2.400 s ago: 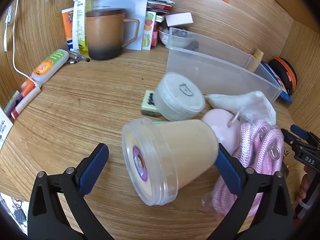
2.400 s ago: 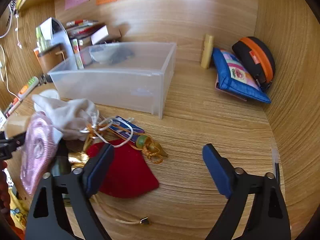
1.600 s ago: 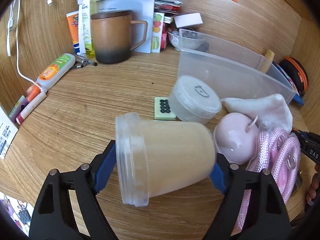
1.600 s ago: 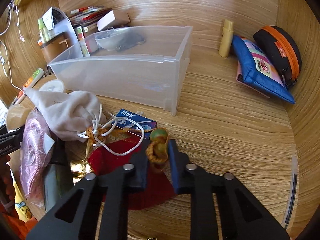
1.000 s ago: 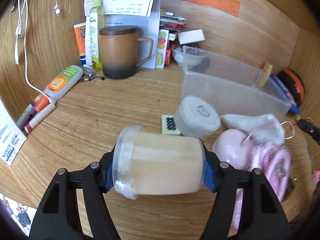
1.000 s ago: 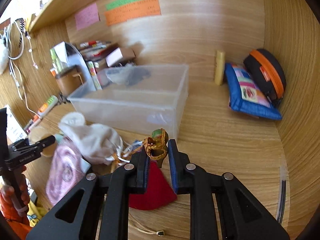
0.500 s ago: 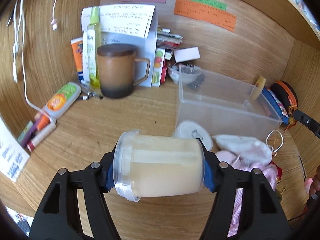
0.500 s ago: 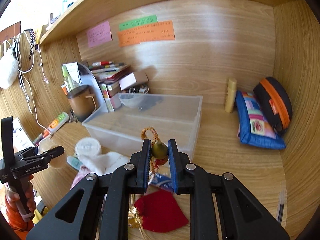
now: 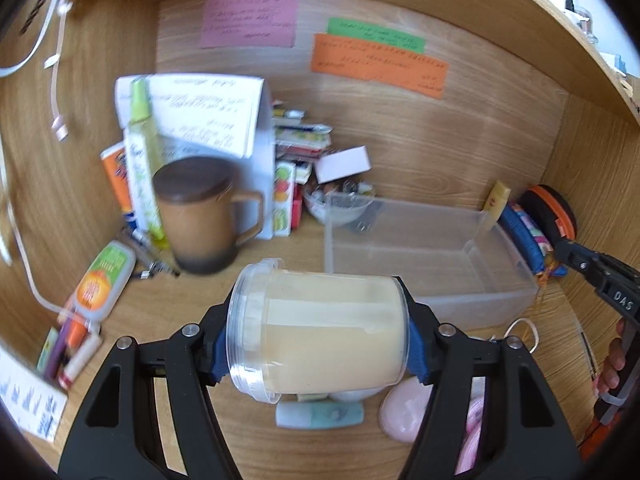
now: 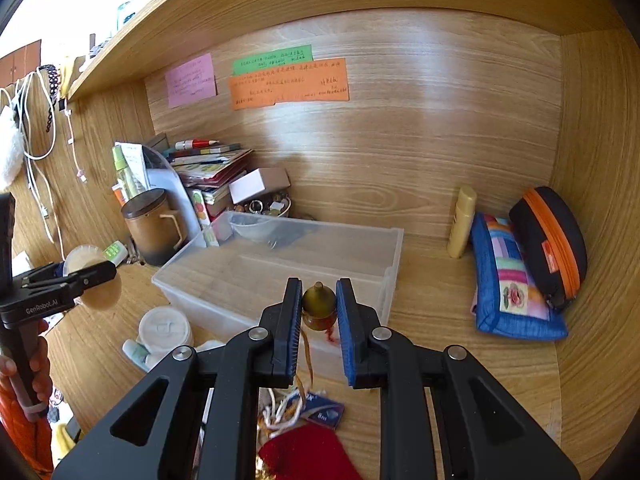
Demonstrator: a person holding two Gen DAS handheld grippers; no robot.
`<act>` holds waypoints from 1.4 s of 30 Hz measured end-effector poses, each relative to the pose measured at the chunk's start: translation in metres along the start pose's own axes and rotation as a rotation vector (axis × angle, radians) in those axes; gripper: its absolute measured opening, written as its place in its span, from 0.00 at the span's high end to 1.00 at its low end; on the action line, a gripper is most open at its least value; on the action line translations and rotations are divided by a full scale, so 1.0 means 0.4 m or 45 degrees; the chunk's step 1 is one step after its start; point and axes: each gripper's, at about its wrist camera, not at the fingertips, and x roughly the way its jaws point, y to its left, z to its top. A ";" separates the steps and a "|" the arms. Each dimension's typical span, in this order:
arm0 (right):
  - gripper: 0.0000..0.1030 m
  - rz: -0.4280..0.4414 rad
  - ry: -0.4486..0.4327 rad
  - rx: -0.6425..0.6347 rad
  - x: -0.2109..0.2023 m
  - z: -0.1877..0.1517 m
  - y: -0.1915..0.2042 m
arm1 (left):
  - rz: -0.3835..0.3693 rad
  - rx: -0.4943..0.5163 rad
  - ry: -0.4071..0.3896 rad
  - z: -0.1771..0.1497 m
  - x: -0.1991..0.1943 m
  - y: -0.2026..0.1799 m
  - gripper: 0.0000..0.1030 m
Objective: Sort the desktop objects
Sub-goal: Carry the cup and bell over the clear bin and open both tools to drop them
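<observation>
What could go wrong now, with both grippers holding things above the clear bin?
1. The left gripper clamps the clear plastic lidded jar of beige paste end to end, lid against one pad; it could slip or the lid could pop.
2. The small bronze gourd charm in the right gripper trails cords toward the red pouch, which might snag.
3. Both aim at the clear plastic bin; the grippers may collide.
</observation>
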 end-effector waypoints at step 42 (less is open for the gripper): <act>0.85 0.012 0.380 -0.130 0.325 0.075 -0.017 | -0.218 0.356 0.333 0.127 0.352 -0.176 0.36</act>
